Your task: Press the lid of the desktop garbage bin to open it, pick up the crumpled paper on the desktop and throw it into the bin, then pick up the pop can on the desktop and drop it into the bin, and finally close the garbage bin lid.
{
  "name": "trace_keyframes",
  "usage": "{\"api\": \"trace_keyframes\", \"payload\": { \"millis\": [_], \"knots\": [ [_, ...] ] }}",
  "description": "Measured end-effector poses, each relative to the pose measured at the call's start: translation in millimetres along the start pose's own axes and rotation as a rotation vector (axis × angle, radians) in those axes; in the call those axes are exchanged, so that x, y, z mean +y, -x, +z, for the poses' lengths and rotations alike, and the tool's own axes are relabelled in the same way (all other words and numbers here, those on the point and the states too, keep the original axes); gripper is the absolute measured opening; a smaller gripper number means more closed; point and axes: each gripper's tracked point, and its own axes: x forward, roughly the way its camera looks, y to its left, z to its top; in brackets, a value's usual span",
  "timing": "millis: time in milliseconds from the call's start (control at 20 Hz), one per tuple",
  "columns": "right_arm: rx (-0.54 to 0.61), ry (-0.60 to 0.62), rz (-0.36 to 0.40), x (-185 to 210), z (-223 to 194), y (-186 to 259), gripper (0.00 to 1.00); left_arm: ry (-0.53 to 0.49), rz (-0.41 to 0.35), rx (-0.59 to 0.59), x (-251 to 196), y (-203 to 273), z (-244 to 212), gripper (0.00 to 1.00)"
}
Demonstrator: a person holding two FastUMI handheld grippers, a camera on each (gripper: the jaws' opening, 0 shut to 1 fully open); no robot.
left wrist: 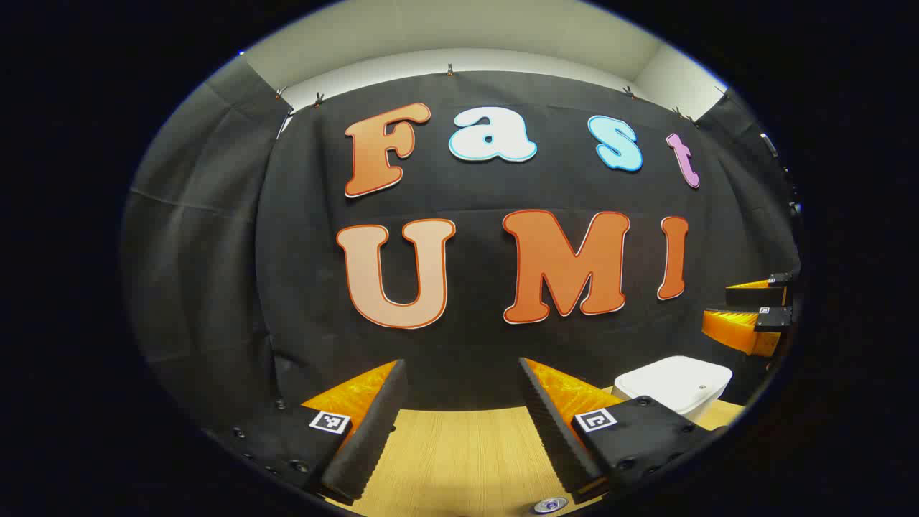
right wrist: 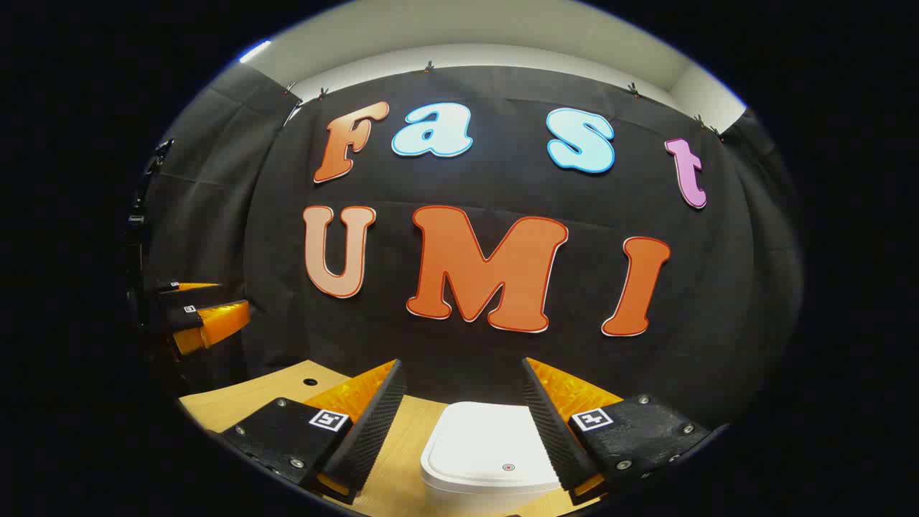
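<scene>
white bin (right wrist: 488,449) lid down, between spread right gripper (right wrist: 463,424) fingers; left gripper (left wrist: 463,424) spread over wood desktop (left wrist: 459,452).

Staged recording booth, not real home. Black cloth backdrop (left wrist: 215,237) clipped up along top edge, plain pale wall (left wrist: 459,32) above it, light wood-grain tabletop (left wrist: 459,452) below, small white lidded plastic bin (right wrist: 495,449) as prop.

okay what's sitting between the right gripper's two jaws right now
In the right gripper view, the garbage bin's closed white lid lies between the open jaws of the right gripper, with bare wooden desktop beside it.
</scene>
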Motion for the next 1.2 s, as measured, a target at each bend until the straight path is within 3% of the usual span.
{"api": "trace_keyframes", "payload": {
  "millis": [700,900,1000,1100,1150,1200],
  "knots": [
    [0.03,-0.013,-0.008,-11,-10,4,0.97,-0.004,0.01,0.011,-6,8,-8,1.0],
    [0.053,-0.015,-0.02,-18,-18,4,0.9,-0.009,0.017,0.027,-7,9,-12,0.98],
    [0.06,-0.021,-0.032,-24,-21,4,0.83,-0.013,0.02,0.033,-8,10,-15,0.98],
    [0.071,-0.029,-0.036,-29,-27,2,0.65,-0.015,0.023,0.037,-9,10,-16,1.0],
    [0.086,-0.032,-0.039,-32,-31,1,0.46,-0.016,0.024,0.04,-10,11,-18,1.0],
    [0.103,-0.035,-0.06,-39,-38,0,0.43,-0.017,0.025,0.042,-11,10,-18,0.98]
  ]
}}
